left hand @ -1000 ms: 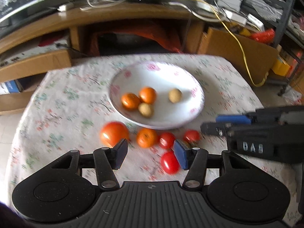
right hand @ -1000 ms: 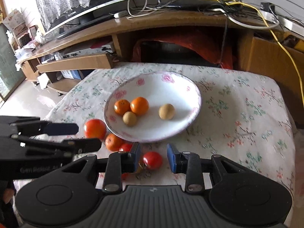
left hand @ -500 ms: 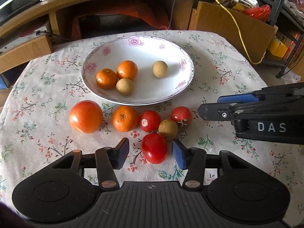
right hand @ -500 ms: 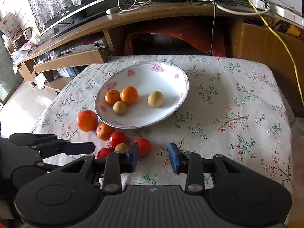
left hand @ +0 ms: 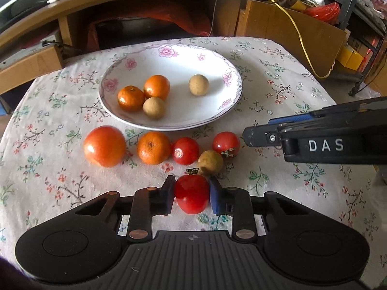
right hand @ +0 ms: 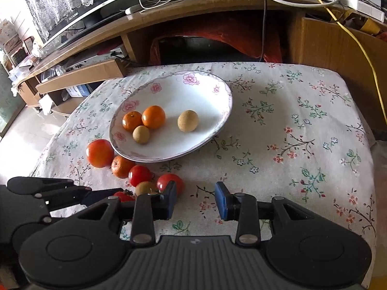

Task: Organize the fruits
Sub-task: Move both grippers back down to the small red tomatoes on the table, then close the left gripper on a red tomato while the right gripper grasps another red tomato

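Note:
A white flowered plate (left hand: 183, 62) on the floral tablecloth holds two mandarins (left hand: 130, 97) and two tan longans (left hand: 198, 84). In front of it lie a large tomato (left hand: 104, 145), a mandarin (left hand: 154, 148), two small tomatoes (left hand: 185, 150), and a longan (left hand: 210, 162). My left gripper (left hand: 191, 193) is closing, and its pads touch both sides of a red tomato (left hand: 191, 200) on the cloth. My right gripper (right hand: 196, 199) hovers just right of the fruit row. Its fingers stand a little apart with nothing between them.
A wooden desk (right hand: 193, 12) with cables and a monitor stands behind the table. A wooden panel (left hand: 290, 31) with a yellow cable is at the back right. The right half of the tablecloth (right hand: 302, 133) is bare. The table's left edge drops to the floor (right hand: 24, 130).
My left gripper has come down and forward over the nearest red tomato, and its fingers have drawn in onto it. The right gripper has barely moved.

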`<state>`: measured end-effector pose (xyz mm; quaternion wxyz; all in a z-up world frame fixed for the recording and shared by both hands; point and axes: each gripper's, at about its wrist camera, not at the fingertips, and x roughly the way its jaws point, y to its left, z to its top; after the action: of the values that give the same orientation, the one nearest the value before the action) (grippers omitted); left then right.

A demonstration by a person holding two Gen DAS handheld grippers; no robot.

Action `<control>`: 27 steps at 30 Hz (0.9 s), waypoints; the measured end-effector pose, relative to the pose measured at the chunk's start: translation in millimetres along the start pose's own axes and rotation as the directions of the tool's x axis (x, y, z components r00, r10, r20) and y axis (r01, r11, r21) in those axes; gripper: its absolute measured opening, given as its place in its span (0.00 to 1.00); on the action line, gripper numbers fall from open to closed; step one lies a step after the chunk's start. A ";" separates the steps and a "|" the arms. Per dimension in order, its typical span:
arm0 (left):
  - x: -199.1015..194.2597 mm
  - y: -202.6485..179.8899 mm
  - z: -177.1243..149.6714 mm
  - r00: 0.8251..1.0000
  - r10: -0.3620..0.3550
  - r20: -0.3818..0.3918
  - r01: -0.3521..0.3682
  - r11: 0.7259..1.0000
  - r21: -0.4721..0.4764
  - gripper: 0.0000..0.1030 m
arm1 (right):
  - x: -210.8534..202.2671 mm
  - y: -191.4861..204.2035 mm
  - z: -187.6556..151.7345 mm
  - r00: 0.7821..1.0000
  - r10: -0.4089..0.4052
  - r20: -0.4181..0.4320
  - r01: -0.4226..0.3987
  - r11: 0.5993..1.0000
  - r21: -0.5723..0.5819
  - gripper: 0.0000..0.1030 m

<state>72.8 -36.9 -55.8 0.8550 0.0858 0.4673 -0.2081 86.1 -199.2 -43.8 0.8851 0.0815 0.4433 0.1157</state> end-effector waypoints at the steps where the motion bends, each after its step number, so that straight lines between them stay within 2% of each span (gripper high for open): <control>1: -1.5 1.1 -1.1 1.000 -0.001 -0.006 0.001 1.000 -0.003 0.36 | 0.2 1.1 0.1 1.000 0.000 -0.001 0.000 1.000 -0.002 0.33; 8: -18.2 3.0 -11.6 0.999 -0.017 -0.030 0.017 1.000 -0.005 0.36 | 10.2 2.6 1.1 1.000 0.018 -0.026 -0.017 1.000 0.023 0.33; 16: -16.3 5.1 -14.8 0.999 -0.031 -0.042 0.030 0.999 -0.016 0.36 | 27.7 12.7 11.9 0.994 0.098 -0.037 -0.095 0.991 0.089 0.33; 27: -12.8 8.4 -14.3 0.998 -0.037 -0.053 0.035 0.999 -0.029 0.37 | 37.3 20.9 15.3 0.994 0.094 -0.062 -0.090 0.993 0.071 0.31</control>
<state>59.5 -20.9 -53.5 0.8394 0.0709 0.4945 -0.2143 117.3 -169.5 -58.2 0.8606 0.1282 0.4715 0.1436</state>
